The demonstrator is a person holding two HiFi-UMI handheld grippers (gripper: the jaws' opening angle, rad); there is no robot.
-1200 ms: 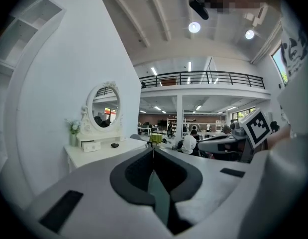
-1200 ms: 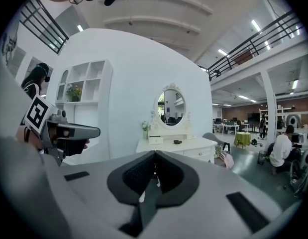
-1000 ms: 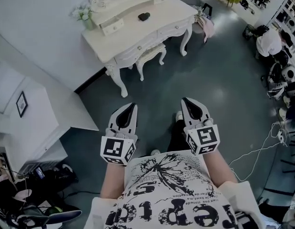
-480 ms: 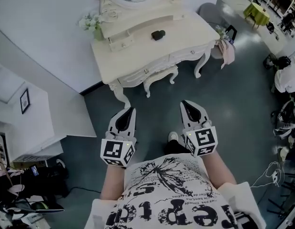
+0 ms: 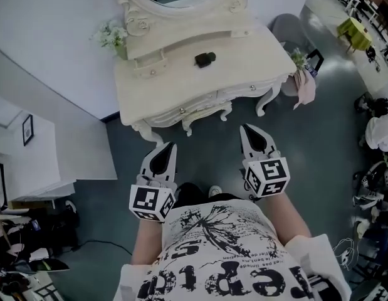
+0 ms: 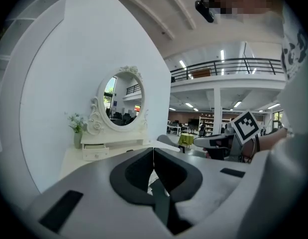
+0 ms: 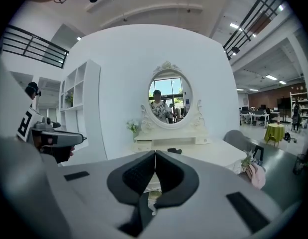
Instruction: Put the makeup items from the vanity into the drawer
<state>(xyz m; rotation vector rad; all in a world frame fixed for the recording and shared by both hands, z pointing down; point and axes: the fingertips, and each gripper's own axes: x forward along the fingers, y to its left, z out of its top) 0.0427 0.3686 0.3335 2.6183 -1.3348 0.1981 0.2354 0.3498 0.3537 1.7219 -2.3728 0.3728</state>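
Head view first: the person stands on the dark floor facing the cream vanity [image 5: 181, 89], not yet at it. The left gripper [image 5: 169, 148] and right gripper [image 5: 246, 130] are held out side by side, near the table's front edge but touching nothing. The one makeup item that can be seen, a small dark object [image 5: 204, 59], lies on the tabletop towards the back, just beside the raised shelf. On that shelf's left sits a small drawer [image 5: 150, 68], and past it a vase of pale flowers [image 5: 111, 35]. A chair draped with a pink cloth [image 5: 304, 85] stands off the vanity's right end.

Over to the left gripper view: its jaws are pressed together, tip to tip, with nothing between them. Beyond them the oval mirror [image 6: 121, 101] and the tabletop show against the white wall.

Now the right gripper view: these jaws meet too, and they are empty. Straight ahead is the vanity, and the dark object [image 7: 173, 150] rests on the tabletop below the mirror, well apart from the gripper.
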